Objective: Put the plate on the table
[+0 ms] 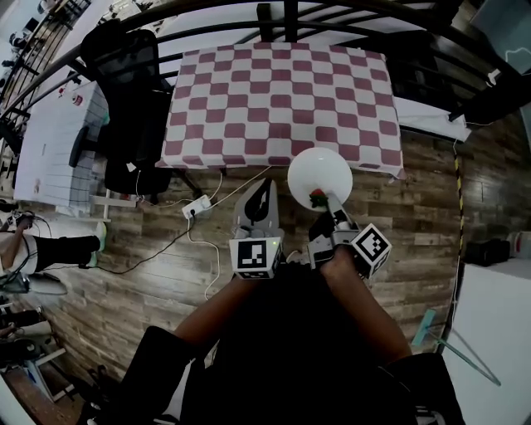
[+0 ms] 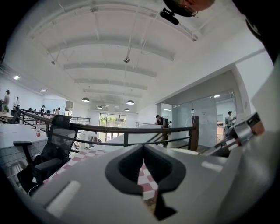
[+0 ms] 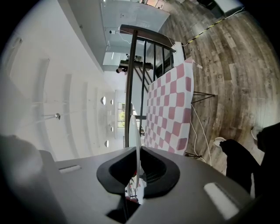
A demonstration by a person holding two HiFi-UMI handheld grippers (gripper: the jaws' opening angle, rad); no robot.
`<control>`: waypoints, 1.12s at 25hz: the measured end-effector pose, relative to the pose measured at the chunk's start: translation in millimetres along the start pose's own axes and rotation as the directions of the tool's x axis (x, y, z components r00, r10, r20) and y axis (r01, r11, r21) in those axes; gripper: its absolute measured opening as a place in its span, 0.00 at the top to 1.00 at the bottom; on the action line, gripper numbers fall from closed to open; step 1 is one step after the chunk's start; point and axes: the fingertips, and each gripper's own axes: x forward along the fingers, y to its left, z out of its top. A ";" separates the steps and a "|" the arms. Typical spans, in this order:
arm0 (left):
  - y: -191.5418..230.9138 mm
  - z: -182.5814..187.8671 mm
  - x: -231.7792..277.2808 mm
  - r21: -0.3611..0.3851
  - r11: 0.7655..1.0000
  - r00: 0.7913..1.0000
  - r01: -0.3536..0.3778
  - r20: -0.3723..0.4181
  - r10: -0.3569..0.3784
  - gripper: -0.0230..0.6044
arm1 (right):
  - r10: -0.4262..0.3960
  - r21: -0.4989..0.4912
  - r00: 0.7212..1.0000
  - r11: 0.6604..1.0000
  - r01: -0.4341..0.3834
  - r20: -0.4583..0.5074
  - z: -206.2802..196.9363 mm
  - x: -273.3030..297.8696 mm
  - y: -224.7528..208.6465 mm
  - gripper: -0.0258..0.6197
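Note:
A round white plate (image 1: 319, 170) hangs over the wooden floor, just short of the near edge of the table with the red-and-white checked cloth (image 1: 282, 91). My right gripper (image 1: 322, 202) is shut on the plate's near rim, where a small red and green mark shows. In the right gripper view the plate (image 3: 138, 144) stands edge-on between the jaws of the right gripper (image 3: 137, 186). My left gripper (image 1: 265, 188) is beside it on the left, pointing at the table, shut and holding nothing. In the left gripper view the left gripper (image 2: 144, 177) shows only a sliver of checked cloth (image 2: 144, 179) between its jaws.
A black office chair (image 1: 133, 100) stands at the table's left corner. A white power strip (image 1: 197, 206) and its cables lie on the floor below the table edge. A dark railing (image 1: 274, 21) runs behind the table. A white desk (image 1: 58, 133) is at far left.

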 end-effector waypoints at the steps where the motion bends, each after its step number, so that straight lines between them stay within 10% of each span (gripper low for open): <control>1: 3.3 -0.9 6.5 -0.003 1.000 1.000 0.000 -0.006 0.000 0.95 | -0.001 -0.001 1.000 1.000 0.001 -0.002 0.8 6.6 2.0 0.93; 28: 123.9 14.1 225.3 -0.042 0.984 0.983 0.172 -0.064 -0.175 0.95 | -0.026 -0.017 0.996 0.999 0.028 0.086 29.9 243.8 53.1 0.93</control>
